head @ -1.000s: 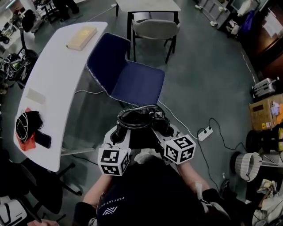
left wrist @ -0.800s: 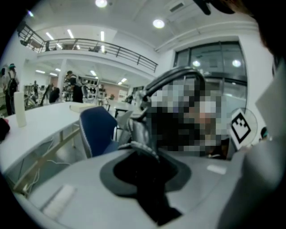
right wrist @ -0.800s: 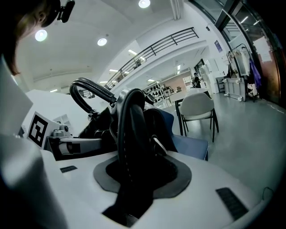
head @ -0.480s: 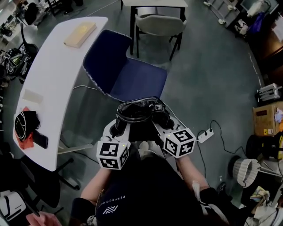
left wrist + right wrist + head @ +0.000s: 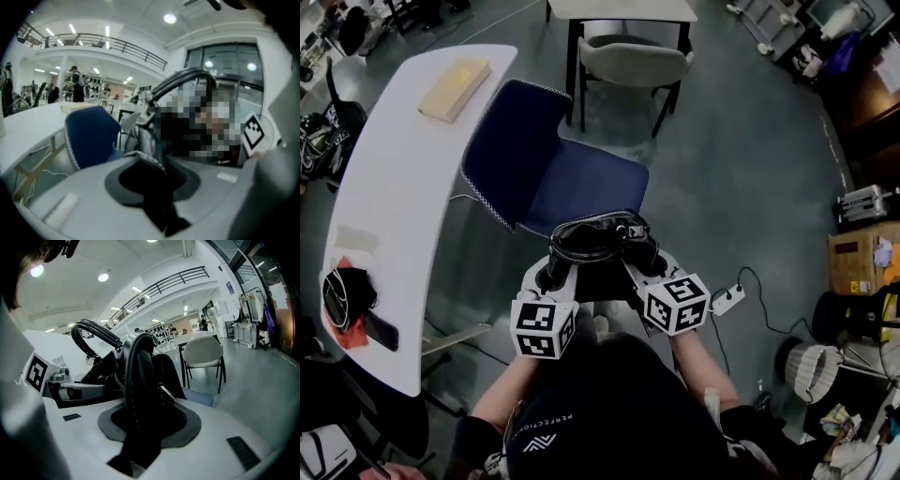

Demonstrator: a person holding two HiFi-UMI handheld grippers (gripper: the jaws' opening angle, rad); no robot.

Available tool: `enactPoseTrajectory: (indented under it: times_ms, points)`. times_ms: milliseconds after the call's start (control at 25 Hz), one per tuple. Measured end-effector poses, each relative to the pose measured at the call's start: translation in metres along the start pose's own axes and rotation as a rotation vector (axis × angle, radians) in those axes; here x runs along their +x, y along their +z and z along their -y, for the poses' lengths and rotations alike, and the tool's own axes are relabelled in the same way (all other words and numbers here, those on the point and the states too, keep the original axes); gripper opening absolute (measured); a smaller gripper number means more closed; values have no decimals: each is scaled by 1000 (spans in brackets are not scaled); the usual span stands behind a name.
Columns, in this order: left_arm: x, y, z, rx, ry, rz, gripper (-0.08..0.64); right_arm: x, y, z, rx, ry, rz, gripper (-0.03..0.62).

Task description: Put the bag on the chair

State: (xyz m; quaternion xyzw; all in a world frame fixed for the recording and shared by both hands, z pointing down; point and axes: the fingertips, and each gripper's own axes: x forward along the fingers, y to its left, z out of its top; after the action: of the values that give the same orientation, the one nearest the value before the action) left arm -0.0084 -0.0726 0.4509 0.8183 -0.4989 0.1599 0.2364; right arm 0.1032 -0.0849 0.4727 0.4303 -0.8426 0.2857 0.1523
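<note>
— Black bag, where?
— Up in front of person, hung between both grippers, at near edge of blue chair seat. From above, overlapping seat's front rim. Touching seat or not: cannot tell.
— Left gripper?
— Partly closed, pinched on bag's zip edge. Dark bag fabric filling gap right down to throat. Nothing else in there.
— Right gripper?
— Partly closed too, clamped on thick stitched strap of bag. Strap running upright through gap, looping over top. Metal clasp just beside it.
— Orientation?
— Both pointed away from body toward chair, marker cubes nearest person. Side by side, bag mouth open between them, handles arched on top.
— Chair details?
— Blue seat and back, white-dotted trim, pushed up beside white table. Back toward table, seat toward bag.
— Around it?
— Tan box at far end of table. Black and red clutter at near end. Grey chair further off under second table. Power strip with cable on grey floor, right of right gripper. Cardboard carton far right.
— People in gripper views?
— Small figures far back in left gripper view, too small for detail.
</note>
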Motion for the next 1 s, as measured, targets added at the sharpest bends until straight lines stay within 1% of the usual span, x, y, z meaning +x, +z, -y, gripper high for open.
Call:
enactPoseTrajectory:
  times_ms: [240,600,800,1000]
  points:
    - [39,21,-25,-17,-12,-29,86,39,26,23,-2,-11,-36,126]
    - [88,44,-85,-70,16,-46,86,114,60,39,-21,0,-94,126]
    - [112,48,-111,-91,31,-67,86,150,72,50,-53,23,-130,127]
    - [128,39,-133,-126,68,-100,87,183,70,56,-90,58,-182,129]
